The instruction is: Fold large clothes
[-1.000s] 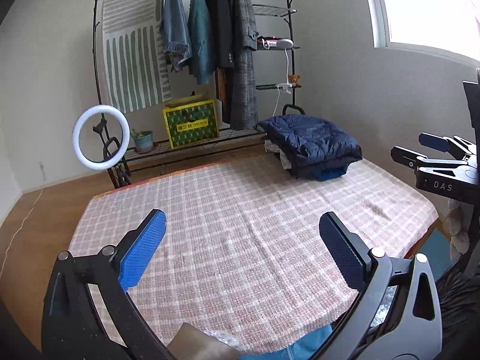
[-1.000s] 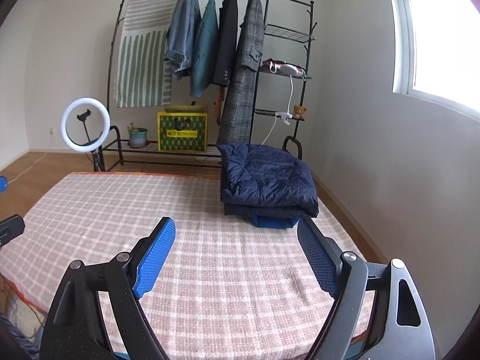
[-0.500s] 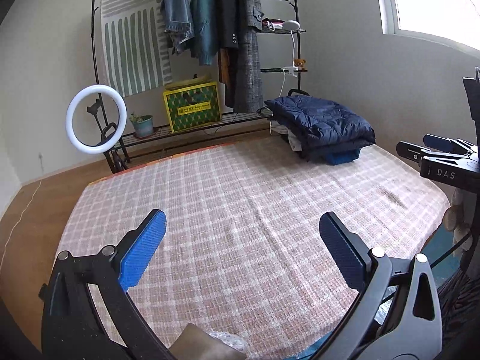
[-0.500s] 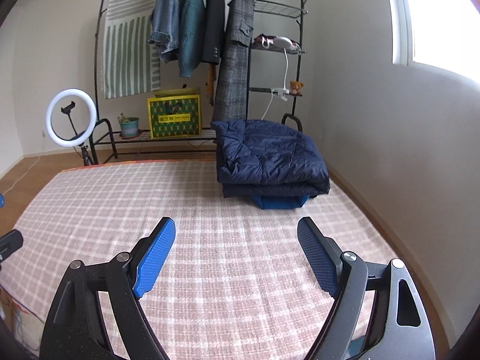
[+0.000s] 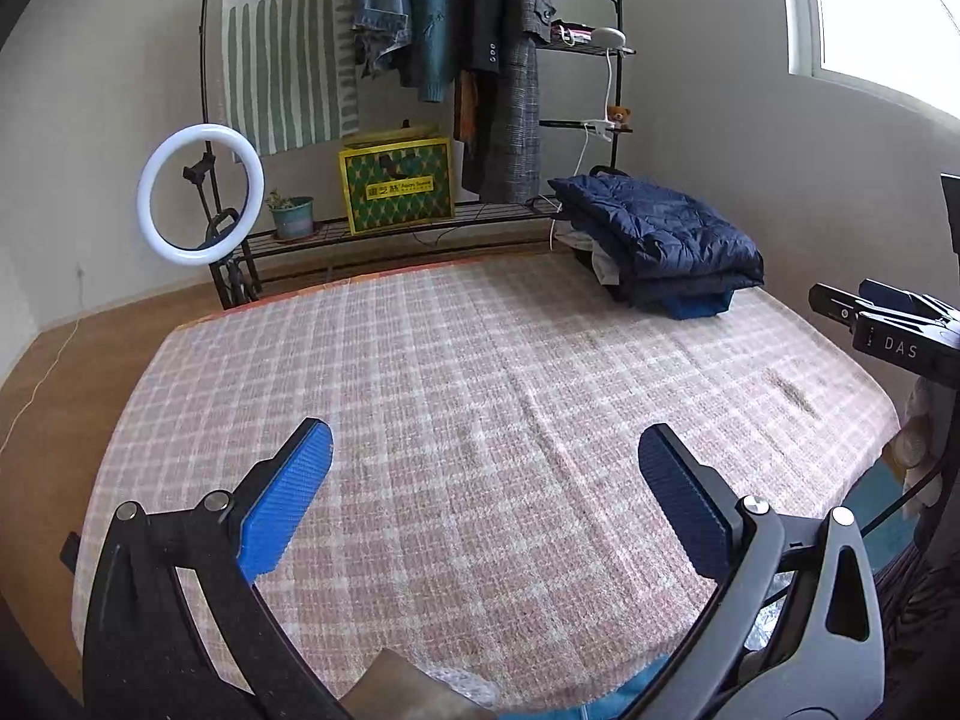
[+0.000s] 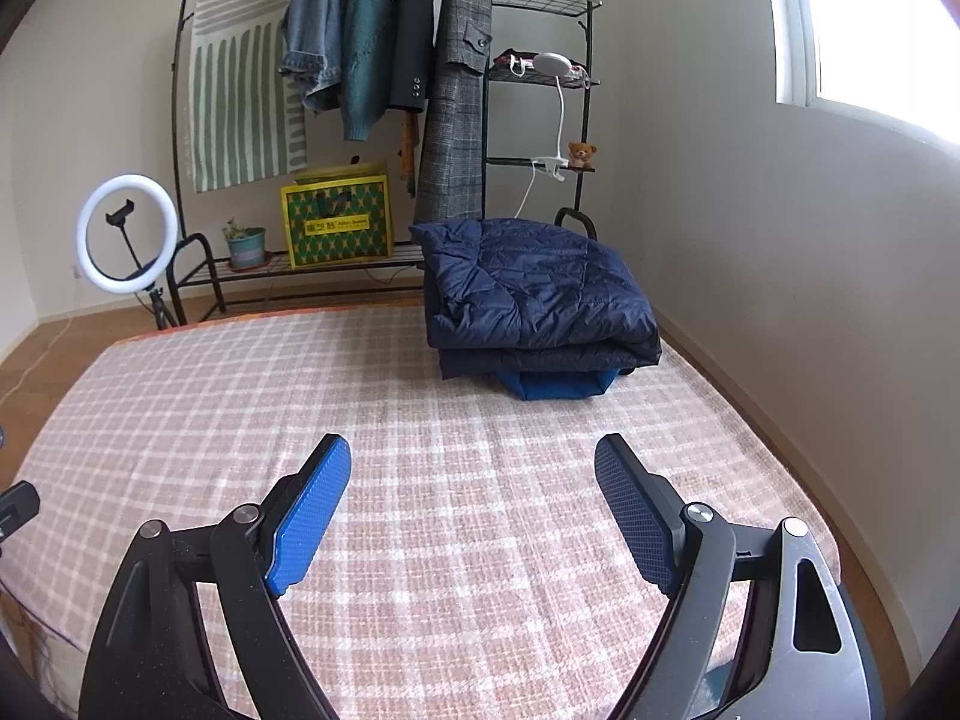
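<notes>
Left wrist view: a ring light [image 5: 200,194] is seen far on the left, by the wall. Next to it, a small plant pot [image 5: 292,217] and a yellow box [image 5: 397,184] are set on the low shelf of a clothes rack [image 5: 591,48], and coats are hung above. A checked blanket [image 5: 480,384] is spread over the bed. The left gripper [image 5: 483,465] is held wide open over the near part of the blanket, and nothing is held between its blue pads. On the far right of the bed, a folded dark blue jacket [image 5: 657,234] is laid on top of a pile of folded clothes. At the right edge, part of the right gripper [image 5: 882,324] is seen.

Right wrist view: the right gripper [image 6: 474,498] is also held wide open over the blanket with nothing in it, and the jacket [image 6: 534,288] is well apart from it, at the far side.
</notes>
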### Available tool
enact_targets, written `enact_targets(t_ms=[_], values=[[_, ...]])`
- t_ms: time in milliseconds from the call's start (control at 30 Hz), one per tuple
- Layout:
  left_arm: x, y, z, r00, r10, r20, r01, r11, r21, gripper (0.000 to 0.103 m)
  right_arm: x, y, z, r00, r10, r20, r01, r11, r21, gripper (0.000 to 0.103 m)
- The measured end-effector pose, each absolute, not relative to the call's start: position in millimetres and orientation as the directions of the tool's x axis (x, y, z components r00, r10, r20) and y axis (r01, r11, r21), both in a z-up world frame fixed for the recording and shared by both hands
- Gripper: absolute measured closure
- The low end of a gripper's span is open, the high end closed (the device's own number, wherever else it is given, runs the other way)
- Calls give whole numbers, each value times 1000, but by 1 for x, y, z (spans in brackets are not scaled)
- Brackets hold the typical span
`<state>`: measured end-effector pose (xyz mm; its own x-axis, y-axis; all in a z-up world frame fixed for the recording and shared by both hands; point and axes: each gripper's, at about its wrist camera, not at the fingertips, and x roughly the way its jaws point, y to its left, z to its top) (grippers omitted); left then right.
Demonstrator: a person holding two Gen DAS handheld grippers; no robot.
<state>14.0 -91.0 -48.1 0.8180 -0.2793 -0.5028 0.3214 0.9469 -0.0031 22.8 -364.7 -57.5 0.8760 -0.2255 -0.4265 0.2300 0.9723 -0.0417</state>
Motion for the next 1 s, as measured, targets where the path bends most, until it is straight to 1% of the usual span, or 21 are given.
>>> enact_targets(t_ms=[333,1000], values=[[11,-86,-41,833,-272,-483,309,951,-3,0,23,-362,-56,878,-230,-419,234,971,-44,19],[10,-87,-39,836,-269,-478,306,952,0,0,24,-362,-55,878,-235,-416,237,970,-48,19]])
